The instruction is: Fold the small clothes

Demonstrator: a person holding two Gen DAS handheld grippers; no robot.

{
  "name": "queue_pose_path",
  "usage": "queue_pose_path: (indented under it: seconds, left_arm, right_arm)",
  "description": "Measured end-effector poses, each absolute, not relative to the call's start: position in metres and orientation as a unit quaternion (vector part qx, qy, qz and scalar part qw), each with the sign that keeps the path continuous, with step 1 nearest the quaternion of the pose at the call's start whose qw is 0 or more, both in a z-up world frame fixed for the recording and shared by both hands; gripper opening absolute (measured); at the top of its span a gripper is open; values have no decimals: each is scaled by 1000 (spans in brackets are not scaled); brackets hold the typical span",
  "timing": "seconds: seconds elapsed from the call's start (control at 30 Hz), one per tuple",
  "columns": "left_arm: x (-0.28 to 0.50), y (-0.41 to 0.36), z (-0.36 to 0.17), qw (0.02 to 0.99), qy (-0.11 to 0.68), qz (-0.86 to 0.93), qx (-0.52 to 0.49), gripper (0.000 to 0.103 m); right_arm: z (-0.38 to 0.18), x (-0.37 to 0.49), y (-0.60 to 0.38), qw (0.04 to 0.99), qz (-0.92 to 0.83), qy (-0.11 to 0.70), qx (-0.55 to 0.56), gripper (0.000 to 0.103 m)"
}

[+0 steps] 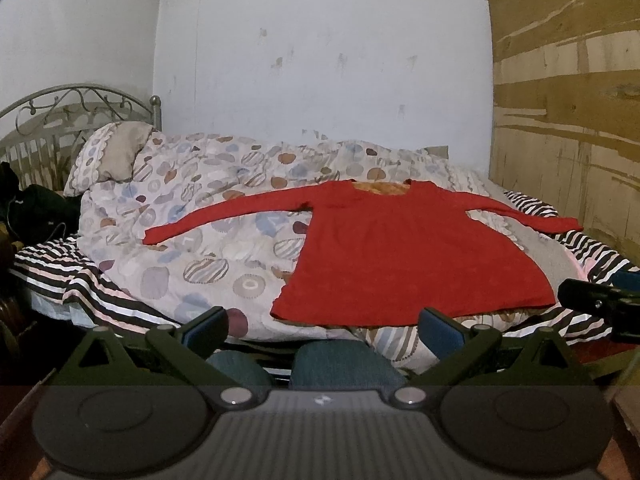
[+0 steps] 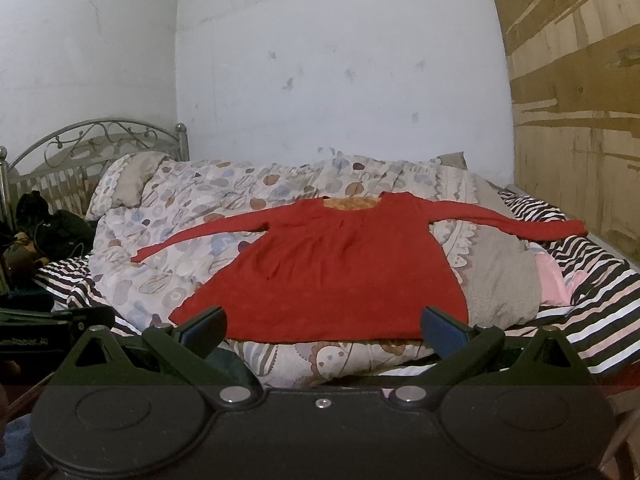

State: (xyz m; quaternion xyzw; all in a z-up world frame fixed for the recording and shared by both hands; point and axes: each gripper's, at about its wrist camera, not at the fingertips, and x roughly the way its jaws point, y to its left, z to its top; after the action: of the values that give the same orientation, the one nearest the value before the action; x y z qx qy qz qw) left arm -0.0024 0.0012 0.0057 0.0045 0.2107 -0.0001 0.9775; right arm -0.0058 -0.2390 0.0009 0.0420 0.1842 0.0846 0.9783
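dress point(image 1: 400, 256) lies flat on the duvet point(image 1: 192, 232), sleeves spread, hem toward both grippers. looks light, soft, floppy knit; likely to sag and drag on the rumpled duvet, so pinch at hem corners or sleeve cuffs. left gripper point(image 1: 322, 326) and right gripper point(image 2: 322, 326) hover short of the hem, fingers spread apart, empty. no containers in view.

- My left gripper point(image 1: 322, 326): jaws spread wide, blue pads point(image 1: 440, 330) bare, nothing held, aimed toward 12 o'clock.
- My right gripper point(image 2: 322, 326): jaws equally wide, empty, level, aimed toward 12 o'clock.
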Motion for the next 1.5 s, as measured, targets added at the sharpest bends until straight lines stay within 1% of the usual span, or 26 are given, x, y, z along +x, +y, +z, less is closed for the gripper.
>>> queue_pose_path:
  seconds: [0.13,0.23,0.4,0.5,0.63,0.77,1.0,1.2,1.5]
  left_arm:
    - [1,2,3,976,219,-3,1,103]
    - [12,3,-2,970,242,-9,-3,103]
    - [47,8,-3,962,272,-4,6,103]
    - [72,14,5,962,272,4,-1,103]
    - [104,21,15,959,284,11,-18,103]
    - [135,23,22,955,295,10,-18,103]
    - [200,12,29,949,315,6,-9,103]
    - [265,-4,19,936,351,11,-4,103]
    - [348,-18,-10,923,385,11,6,103]
  right_arm:
    - [0,-6,-240,978,83,187,42,103]
    - [1,2,-241,977,68,198,33,103]
    - [9,32,-233,959,39,282,-4,103]
    - [15,50,-232,952,31,302,-35,103]
    - [23,73,-231,949,12,304,-86,103]
    - [28,98,-235,946,0,305,-105,103]
    - [28,150,-251,937,-16,335,-94,103]
    - [19,207,-271,929,-30,363,-64,103]
    - [-10,282,-319,939,-62,339,-10,103]
